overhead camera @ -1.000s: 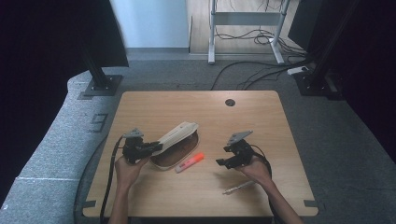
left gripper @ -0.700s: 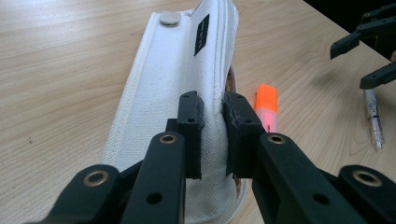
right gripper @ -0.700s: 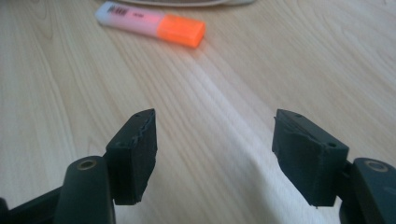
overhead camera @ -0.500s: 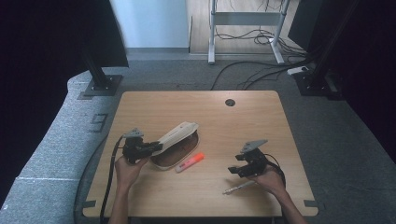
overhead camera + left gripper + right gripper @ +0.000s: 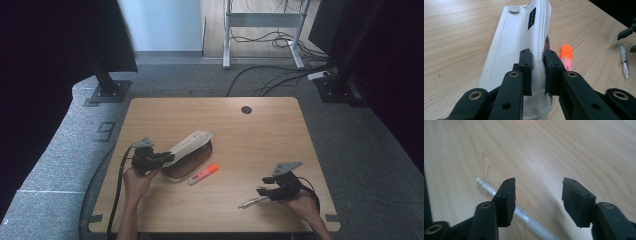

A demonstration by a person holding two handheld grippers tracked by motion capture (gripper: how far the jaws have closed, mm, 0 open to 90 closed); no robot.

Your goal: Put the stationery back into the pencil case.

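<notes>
Right gripper (image 5: 264, 192) moved down to slim, white-silver pen (image 5: 252, 201).

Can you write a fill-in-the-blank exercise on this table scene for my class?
1. The left hand-held gripper is shut on the white ____.
2. The marker beside the case is ____ in colour.
3. The right hand-held gripper stands open over a ____.
4. Everything lies on a ____ table.

Missing words: case; orange; pen; wooden
</notes>
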